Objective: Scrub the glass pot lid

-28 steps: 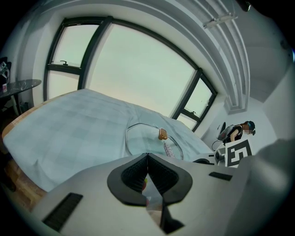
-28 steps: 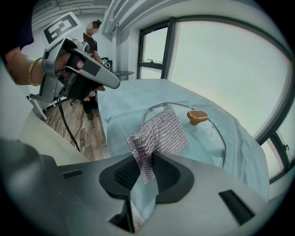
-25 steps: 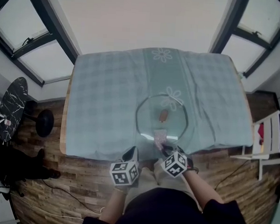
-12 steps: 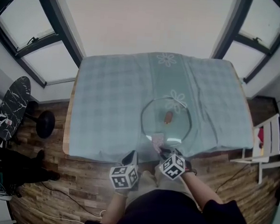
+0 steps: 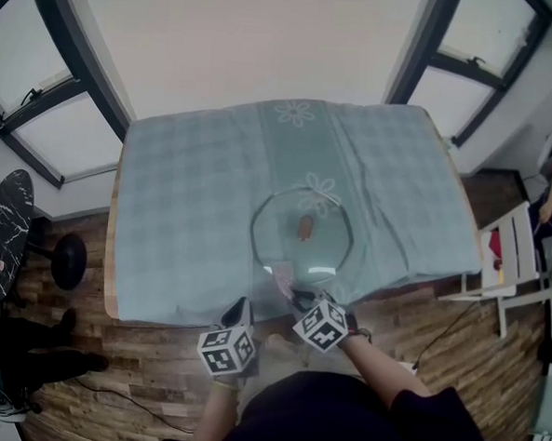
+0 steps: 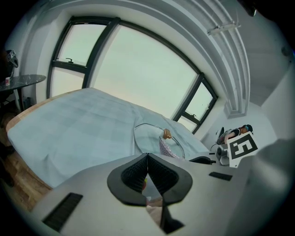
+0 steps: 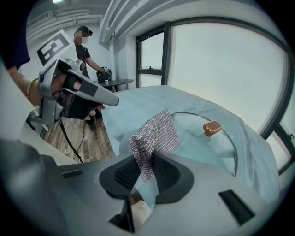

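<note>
Glass lid point(image 7: 198, 143) lies just beyond right hand-held gripper point(image 7: 146, 171) clamping seemingly chainmail scrubber point(image 7: 156, 136).

- Pale blue checked tablecloth point(image 5: 194, 182), flower prints, centre of frame.
- White chair point(image 5: 511, 259), right edge.
- Black marble round table point(image 5: 0, 231) and black stool point(image 5: 68, 261), left edge.
- Wooden floor point(image 5: 146, 365), lower left.
</note>
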{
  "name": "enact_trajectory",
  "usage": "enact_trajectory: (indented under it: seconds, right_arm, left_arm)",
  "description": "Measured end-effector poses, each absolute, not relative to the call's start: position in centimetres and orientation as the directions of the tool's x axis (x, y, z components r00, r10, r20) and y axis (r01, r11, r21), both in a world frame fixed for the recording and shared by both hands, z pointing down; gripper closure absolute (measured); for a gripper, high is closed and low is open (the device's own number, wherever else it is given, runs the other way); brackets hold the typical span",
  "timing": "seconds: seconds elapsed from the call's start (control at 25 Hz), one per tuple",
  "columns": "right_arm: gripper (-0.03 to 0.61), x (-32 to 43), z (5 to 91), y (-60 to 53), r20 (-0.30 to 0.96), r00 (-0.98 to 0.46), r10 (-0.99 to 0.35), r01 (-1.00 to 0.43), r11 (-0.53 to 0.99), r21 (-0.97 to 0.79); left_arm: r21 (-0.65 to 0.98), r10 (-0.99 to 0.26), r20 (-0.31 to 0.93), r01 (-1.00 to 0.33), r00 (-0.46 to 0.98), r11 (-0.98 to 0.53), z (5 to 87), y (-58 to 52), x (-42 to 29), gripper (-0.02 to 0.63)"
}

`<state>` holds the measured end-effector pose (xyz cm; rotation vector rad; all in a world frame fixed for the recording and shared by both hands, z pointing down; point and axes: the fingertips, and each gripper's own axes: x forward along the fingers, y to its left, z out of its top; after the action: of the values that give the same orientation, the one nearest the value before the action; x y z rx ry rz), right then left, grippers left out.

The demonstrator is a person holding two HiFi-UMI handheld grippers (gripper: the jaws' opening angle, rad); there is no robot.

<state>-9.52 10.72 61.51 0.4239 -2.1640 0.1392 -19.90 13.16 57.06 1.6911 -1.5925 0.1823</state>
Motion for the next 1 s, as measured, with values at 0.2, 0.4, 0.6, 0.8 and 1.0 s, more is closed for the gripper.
enact_trajectory:
  seconds: [0.2, 0.4, 0.6, 0.8, 1.0]
  right_arm:
    - [0.505, -8.5, 59.2, 9.8, 0.751, -0.601, -0.272, -0.422, 0.906, -0.009]
    - [0.505, -6.2, 57.1, 8.3, 0.701, -0.655, -0.282, -0.451, 0.89, -0.064]
    - [0.505, -2.7, 54.6, 4.8, 0.632, -0.705, -0.323, -0.492, 0.864, -0.107]
    - [0.505, 0.6, 53.3, 0.3, 0.572, -0.744, -0.345, -0.521, 0.835, -0.175]
    - [0.505, 2.7, 52.8, -4.4, 0.549, -0.769, -0.329, -0.504, 0.839, -0.204]
  left_arm:
    - [0.436, -0.777, 0.587, -0.897, 0.226, 0.069, 57.0, 10.9, -18.5, 0.611]
    - [0.417, -0.757, 0.609, -0.907, 0.236, 0.053, 57.5, 8.1, -16.4, 0.611]
    - [0.41, -0.748, 0.614, -0.912, 0.252, 0.029, 57.4, 4.6, -13.1, 0.611]
    - [0.393, -0.739, 0.628, -0.919, 0.245, 0.029, 58.1, 1.0, -10.2, 0.609]
    - [0.376, -0.734, 0.638, -0.926, 0.231, 0.036, 58.7, -2.5, -8.4, 0.546]
